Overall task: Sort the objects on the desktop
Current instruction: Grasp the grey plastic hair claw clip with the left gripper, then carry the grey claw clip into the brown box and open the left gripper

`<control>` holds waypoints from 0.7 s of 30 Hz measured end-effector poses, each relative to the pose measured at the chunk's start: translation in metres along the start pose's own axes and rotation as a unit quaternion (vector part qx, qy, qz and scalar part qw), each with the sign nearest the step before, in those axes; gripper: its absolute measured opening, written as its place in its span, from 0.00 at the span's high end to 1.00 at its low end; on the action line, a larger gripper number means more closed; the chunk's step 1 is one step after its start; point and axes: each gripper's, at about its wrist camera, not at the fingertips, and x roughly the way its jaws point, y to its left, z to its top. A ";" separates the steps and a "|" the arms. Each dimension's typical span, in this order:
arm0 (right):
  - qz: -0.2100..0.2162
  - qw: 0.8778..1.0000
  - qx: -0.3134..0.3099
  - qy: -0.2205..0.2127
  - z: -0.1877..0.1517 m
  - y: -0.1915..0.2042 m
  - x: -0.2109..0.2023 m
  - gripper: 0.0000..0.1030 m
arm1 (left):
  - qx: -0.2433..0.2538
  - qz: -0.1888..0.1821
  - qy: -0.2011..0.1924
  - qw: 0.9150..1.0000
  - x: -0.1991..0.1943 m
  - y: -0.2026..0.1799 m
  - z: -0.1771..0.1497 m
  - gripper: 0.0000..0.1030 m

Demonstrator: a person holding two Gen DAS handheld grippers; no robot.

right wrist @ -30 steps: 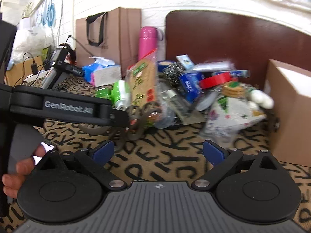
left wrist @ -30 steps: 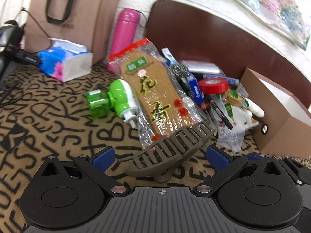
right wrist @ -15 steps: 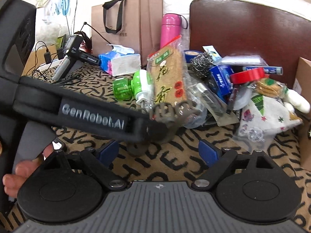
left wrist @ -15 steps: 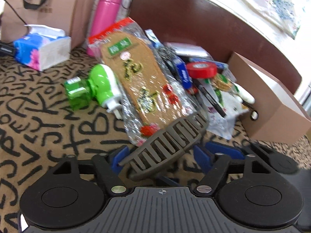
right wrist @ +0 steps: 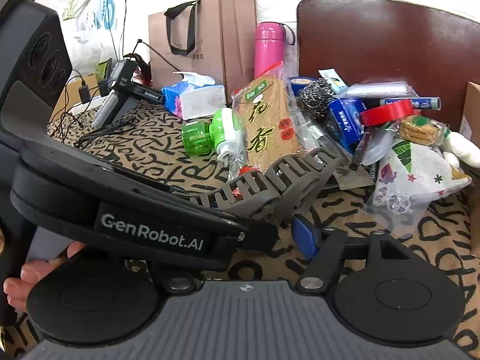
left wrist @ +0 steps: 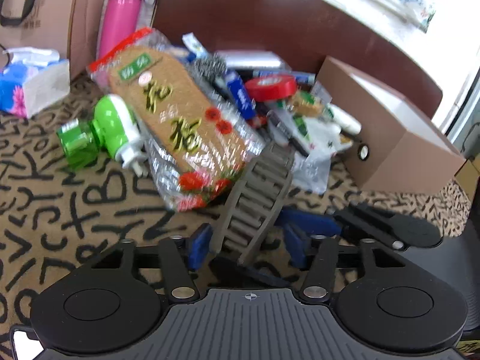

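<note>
Fingers of left gripper (left wrist: 244, 247) seen closed on grey hair claw (left wrist: 255, 201), held off tablecloth (left wrist: 60, 210) near its front edge. Right gripper (right wrist: 303, 235) spread, empty, just beside claw. Handover judged in hand: grip to be kept until claw is pinched squarely by right pads (right wrist: 306, 235); box (left wrist: 399, 147) at right edge judged target.

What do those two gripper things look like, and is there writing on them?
Both are black plastic. Each has two big round discs, silver rivets on jointed bars, a grey ribbed panel with a small crosshair mark, and blue finger pads. The left gripper shows white "GenRobot.AI" lettering on its side in the right camera's view. The right gripper looks the same. A bare hand shows; no sleeve is visible.
</note>
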 end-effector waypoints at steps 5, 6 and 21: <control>-0.009 1.000 -0.008 0.000 0.002 0.003 0.005 0.22 | 0.026 0.006 -0.019 0.999 -0.002 -0.010 0.010 0.18; -0.011 1.000 -0.006 0.000 0.003 0.002 0.008 0.21 | 0.033 0.001 -0.012 0.999 0.002 -0.011 0.012 0.26; -0.034 0.999 0.018 0.006 -0.008 -0.013 -0.012 0.41 | 0.065 -0.011 0.013 0.998 0.001 -0.036 0.001 0.66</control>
